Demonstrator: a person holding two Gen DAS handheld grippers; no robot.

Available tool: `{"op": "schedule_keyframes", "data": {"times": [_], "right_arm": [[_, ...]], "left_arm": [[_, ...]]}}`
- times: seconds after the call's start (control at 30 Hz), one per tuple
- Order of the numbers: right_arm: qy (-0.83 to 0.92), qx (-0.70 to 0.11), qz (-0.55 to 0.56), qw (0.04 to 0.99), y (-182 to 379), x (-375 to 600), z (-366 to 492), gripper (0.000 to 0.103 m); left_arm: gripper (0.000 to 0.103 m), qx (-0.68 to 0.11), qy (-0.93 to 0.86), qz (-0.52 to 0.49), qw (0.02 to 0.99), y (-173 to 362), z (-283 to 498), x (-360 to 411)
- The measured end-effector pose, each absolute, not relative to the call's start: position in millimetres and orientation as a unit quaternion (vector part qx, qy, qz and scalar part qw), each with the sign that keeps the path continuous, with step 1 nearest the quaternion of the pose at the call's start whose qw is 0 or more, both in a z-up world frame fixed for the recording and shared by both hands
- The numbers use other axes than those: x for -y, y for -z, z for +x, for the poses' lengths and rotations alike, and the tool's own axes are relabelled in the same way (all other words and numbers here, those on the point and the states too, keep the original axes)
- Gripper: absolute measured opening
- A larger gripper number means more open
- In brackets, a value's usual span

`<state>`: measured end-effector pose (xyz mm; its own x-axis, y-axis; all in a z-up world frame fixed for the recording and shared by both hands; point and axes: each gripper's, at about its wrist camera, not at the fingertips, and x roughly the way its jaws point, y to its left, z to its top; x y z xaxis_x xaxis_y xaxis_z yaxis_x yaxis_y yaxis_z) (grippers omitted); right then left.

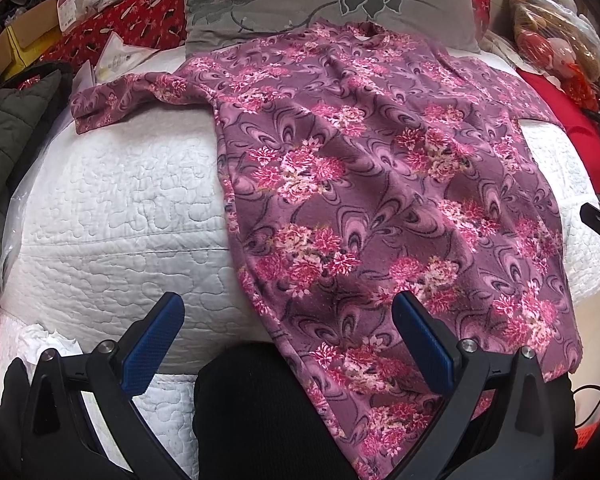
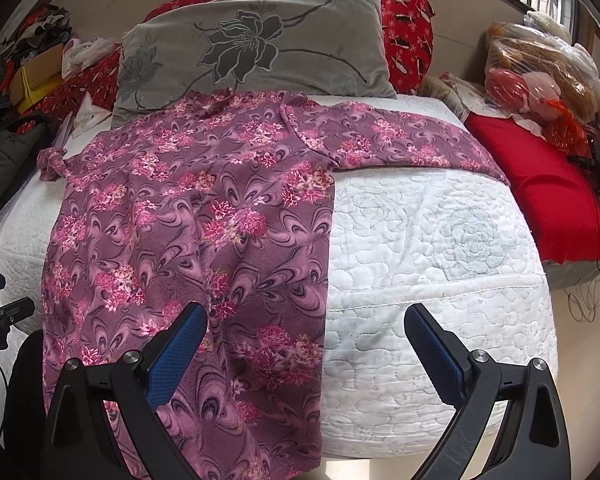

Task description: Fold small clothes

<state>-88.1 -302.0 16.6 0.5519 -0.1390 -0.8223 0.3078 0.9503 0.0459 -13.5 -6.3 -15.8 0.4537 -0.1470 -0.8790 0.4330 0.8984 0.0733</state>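
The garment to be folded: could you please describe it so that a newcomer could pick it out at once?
Start at the white quilted mattress. Spread flat on it, collar against the grey flowered pillow, lies the long-sleeved top, sleeves out to both sides. It alone is mauve with pink flower clusters; the neighbouring fabrics are red, grey or white.

Garment [image 2: 188, 240] hem cut off below.

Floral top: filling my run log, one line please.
floral top spread flat on mattress | left gripper open | right gripper open | unfolded
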Motion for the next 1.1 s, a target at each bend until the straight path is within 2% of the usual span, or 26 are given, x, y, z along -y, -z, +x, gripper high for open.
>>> {"op": "schedule_keyframes", "data": {"times": [0.63, 0.93, 1.0, 1.07, 1.1], "right_arm": [[0.129, -0.469, 0.111, 0.866, -2.2, 315.4, -71.5, 0.098], [0.134, -0.496, 0.16, 0.843, 22.8, 341.5, -80.6, 0.083], [0.123, -0.506, 0.172, 0.836, 33.5, 341.5, -81.2, 0.078], [0.109, -0.52, 0.178, 0.828, 43.4, 337.8, -79.5, 0.067], [0.111, -0.525, 0.171, 0.826, 47.1, 333.0, -79.2, 0.067]], "left_arm": [[0.103, -0.514, 0.16, 0.14, 0.831, 25.3, 6.2, 4.3], [0.103, -0.61, 0.159, 0.052, 0.774, 46.4, 40.5, -23.5], [0.103, -0.628, 0.164, 0.044, 0.759, 53.3, 42.4, -19.3], [0.103, -0.649, 0.174, 0.044, 0.739, 61.3, 43.0, -8.9], [0.103, -0.656, 0.18, 0.044, 0.731, 64.8, 42.7, -4.2]]}}
